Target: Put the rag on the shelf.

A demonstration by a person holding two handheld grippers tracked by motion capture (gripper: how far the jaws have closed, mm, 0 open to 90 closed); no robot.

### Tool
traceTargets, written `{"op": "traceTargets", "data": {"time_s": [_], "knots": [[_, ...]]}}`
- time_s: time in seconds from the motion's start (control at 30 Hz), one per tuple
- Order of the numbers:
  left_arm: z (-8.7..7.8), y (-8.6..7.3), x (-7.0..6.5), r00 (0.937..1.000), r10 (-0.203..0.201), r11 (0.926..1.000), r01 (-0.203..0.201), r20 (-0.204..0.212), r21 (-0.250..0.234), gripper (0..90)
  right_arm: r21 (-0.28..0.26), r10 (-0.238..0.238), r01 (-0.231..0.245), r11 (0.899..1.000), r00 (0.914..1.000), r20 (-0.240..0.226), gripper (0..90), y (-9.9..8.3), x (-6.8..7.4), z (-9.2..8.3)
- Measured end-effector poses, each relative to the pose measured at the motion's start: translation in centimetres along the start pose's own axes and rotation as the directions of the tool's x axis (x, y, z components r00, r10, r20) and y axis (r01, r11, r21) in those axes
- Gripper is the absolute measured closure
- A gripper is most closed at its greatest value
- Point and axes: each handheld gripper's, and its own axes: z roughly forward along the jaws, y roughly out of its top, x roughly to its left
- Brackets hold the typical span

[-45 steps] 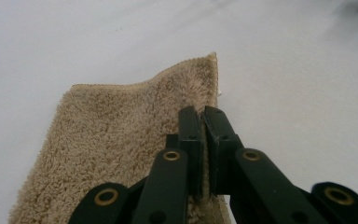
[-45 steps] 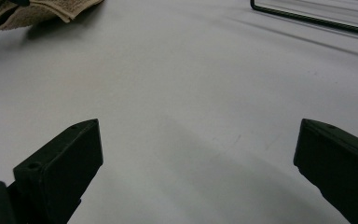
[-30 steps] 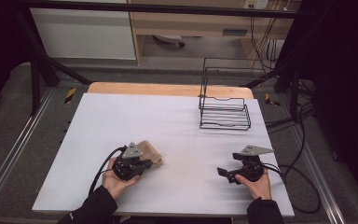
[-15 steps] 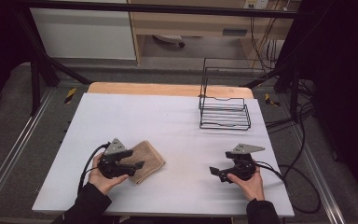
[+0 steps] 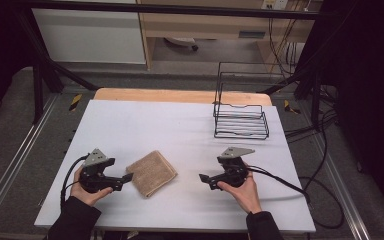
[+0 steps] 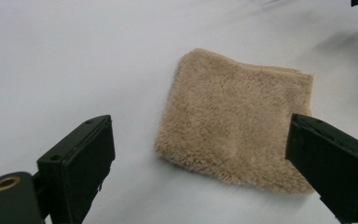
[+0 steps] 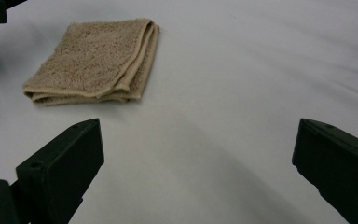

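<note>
Left tool (image 5: 124,178) sits near the front left corner of the tabletop (image 5: 145,120), held in the person's left hand (image 5: 87,192), its jaws spread wide with nothing between them; they have just been opening. Just to its right, clear of the jaw tips, the folded tan towel (image 5: 151,173) lies flat on the tabletop, a little left of the middle of the front edge. In the left gripper view the towel (image 6: 235,123) lies ahead between the two parted jaws, untouched. Farther right, well apart from the towel, the right tool (image 5: 205,179) points back toward it, jaws also released and empty, gripped by the right hand (image 5: 242,187). Toward the back right corner stands a black wire rack (image 5: 241,117).
</note>
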Motion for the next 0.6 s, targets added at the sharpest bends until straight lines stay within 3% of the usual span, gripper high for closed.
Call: {"op": "traceTargets", "data": {"time_s": [0.13, 0.3, 0.37, 0.43, 0.6], "knots": [[-0.2, -0.5, 1.1, 0.9997, -0.022, 0.9997, 0.022, -0.012, 0.008, 6.6, 0.027, -0.026, 0.026, 0.999, 0.9997, -0.001, 5.0, 1.8, 1.8, 2.6], [-0.3, -0.9, 1.6, 0.9992, -0.037, 0.9993, 0.037, -0.011, 0.007, 6.3, 0.055, -0.049, 0.05, 0.997, 0.9984, -0.027, 9.7, 3.0, 2.7, 4.5], [-0.3, -1.0, 1.7, 0.9992, -0.038, 0.9992, 0.038, -0.012, 0.009, 6.3, 0.076, -0.039, 0.042, 0.996, 0.9983, -0.042, 15.8, 3.4, 3.1, 6.0], [-0.2, -1.1, 1.8, 0.9991, -0.04, 0.9992, 0.04, -0.012, 0.009, 6.3, 0.081, -0.031, 0.035, 0.996, 0.9984, -0.047, 17.2, 3.5, 3.2, 6.4], [-0.1, -1.3, 2.0, 0.9988, -0.047, 0.9988, 0.047, -0.014, 0.012, 6.6, 0.111, -0.018, 0.026, 0.994, 0.9972, -0.072, 31.4, 3.8, 3.8, 8.4]]}}
